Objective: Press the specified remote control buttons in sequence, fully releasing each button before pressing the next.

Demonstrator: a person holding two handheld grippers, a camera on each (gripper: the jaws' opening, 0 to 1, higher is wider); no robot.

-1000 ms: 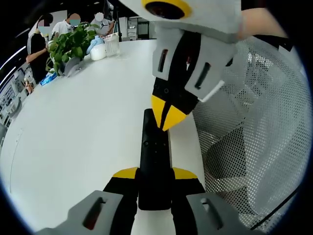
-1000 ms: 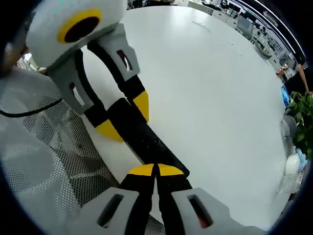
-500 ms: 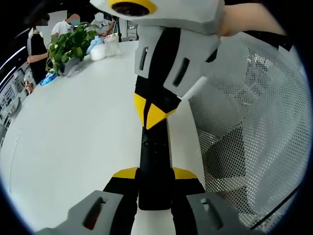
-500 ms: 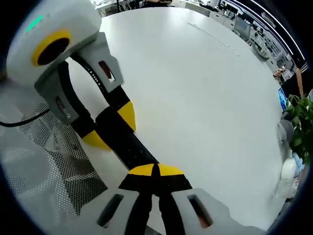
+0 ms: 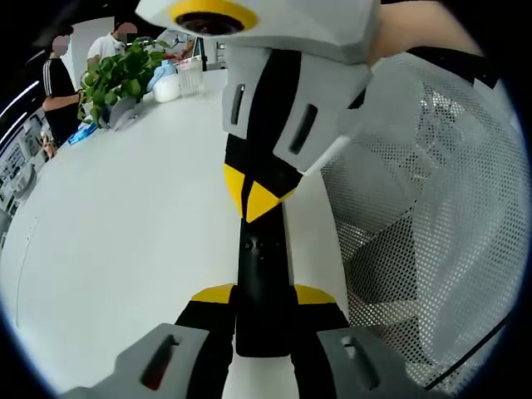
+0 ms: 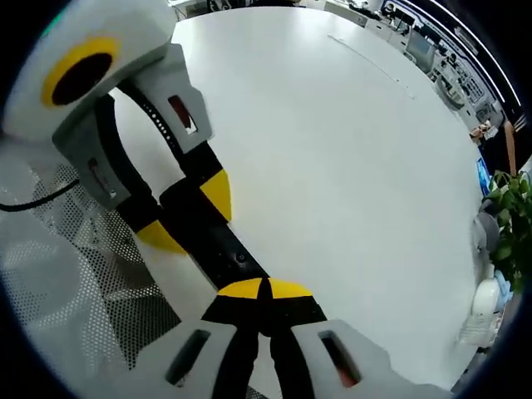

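Got black remote (image 5: 264,287) clamped in left gripper (image 5: 264,293) near table (image 5: 125,249) edge so it stays put; right gripper (image 6: 266,288), tips pinched together, pokes buttons like finger.

Open-plan office or lab space. Big white table (image 5: 125,216) takes up most of both views. At its far end: leafy green potted plant (image 5: 120,71), white and clear containers (image 5: 179,79), something blue beside them. People (image 5: 62,79) stand behind the plant. Rows of desks with monitors (image 6: 424,46) run along the room edge past the table. White perforated mesh chair back (image 5: 432,208) sits just beside the table edge. Ceiling strip lights at the rim.
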